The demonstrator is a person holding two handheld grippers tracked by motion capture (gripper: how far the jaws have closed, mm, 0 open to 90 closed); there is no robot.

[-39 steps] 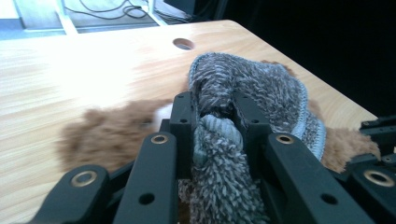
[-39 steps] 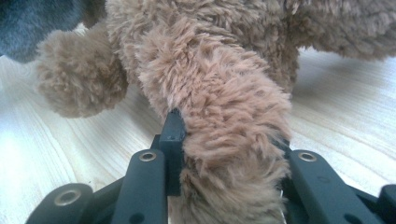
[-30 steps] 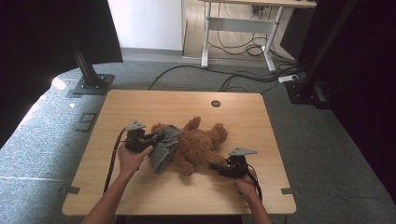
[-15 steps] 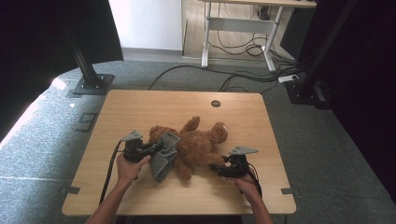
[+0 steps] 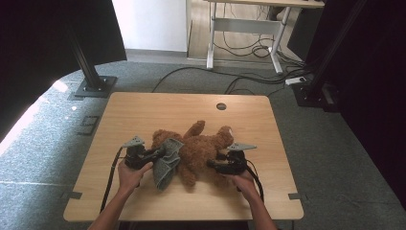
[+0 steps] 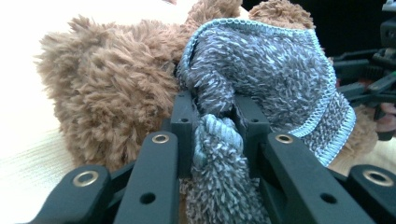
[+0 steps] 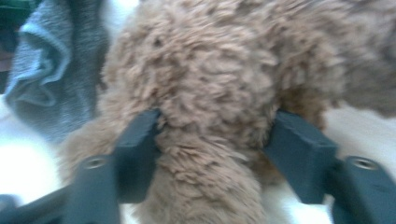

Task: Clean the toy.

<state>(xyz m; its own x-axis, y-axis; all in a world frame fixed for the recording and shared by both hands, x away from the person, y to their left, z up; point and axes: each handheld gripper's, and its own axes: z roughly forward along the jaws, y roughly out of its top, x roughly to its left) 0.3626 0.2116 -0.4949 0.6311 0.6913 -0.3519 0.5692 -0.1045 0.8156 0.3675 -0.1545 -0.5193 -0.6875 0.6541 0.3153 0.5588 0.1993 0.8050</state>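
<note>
Right now I am pinching the grey knitted cloth (image 6: 261,79) in my left gripper (image 6: 215,121) and clamping my right gripper (image 7: 215,140) around the brown teddy bear (image 5: 201,148) lying mid-worktop (image 5: 143,110), judging that dressing needs a steady pull next.

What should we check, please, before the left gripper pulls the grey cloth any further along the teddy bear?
1. Left gripper clamped on the cloth: ok, a bunched fold sits between its jaws.
2. Right gripper steadying the bear: ok, its jaws press a plush limb from both sides.
3. Bear fully on the table: ok, it lies near the middle.
4. Cloth free of the right gripper: ok, it hangs off to one side in the right gripper view.
5. Cloth snagged under the bear: cannot tell, its underside is hidden.
</note>
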